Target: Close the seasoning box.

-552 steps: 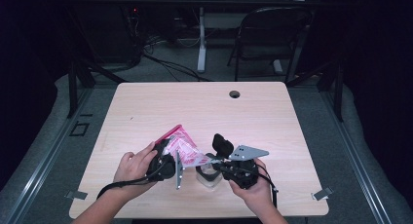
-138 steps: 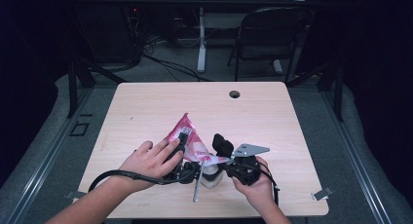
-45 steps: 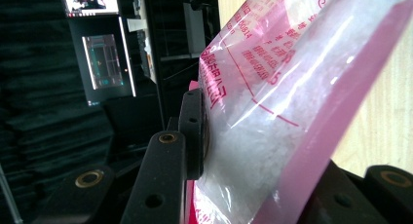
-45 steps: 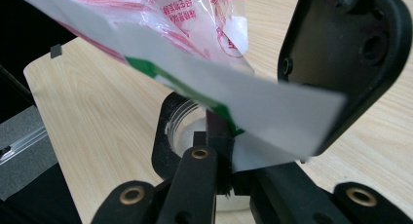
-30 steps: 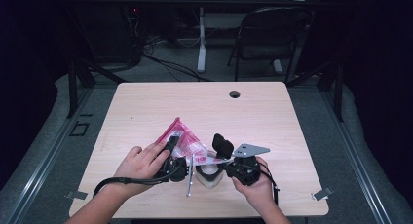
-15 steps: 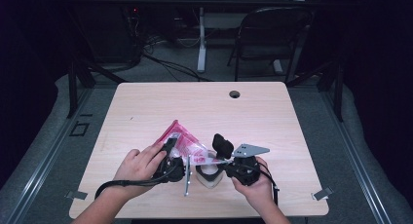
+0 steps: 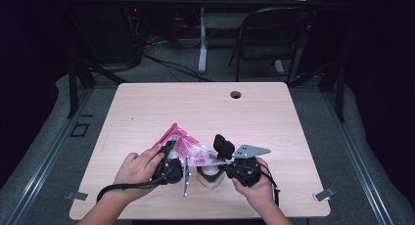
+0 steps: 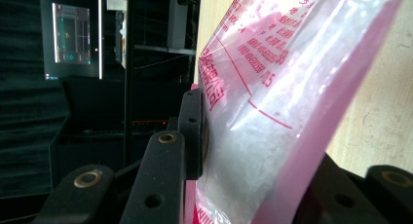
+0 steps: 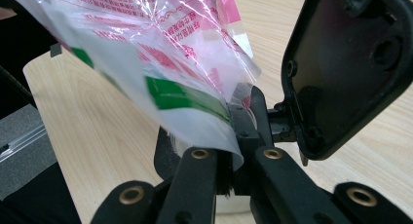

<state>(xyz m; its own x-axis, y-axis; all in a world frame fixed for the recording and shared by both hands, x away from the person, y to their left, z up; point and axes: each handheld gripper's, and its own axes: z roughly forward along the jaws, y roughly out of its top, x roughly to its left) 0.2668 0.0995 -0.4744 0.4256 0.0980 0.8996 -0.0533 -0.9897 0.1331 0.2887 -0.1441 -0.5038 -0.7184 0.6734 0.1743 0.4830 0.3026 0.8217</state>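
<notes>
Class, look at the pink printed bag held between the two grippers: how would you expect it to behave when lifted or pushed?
The pink printed bag is probably floppy: its thin film creases and sags between the left gripper and right gripper. The white grains inside likely shift and weigh down its lower end. The glossy film may slip from a light grip.

left hand-held gripper (image 7: pixel 172 162) clamped; right hand-held gripper (image 7: pixel 226 162) pinched

Black claw (image 9: pixel 234 151) with brass-ringed rivets, trailing black cable (image 7: pixel 122 187), grey three-cornered plate (image 7: pixel 249 150) on top

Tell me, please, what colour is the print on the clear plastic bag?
Mostly pink; left gripper view.
</notes>
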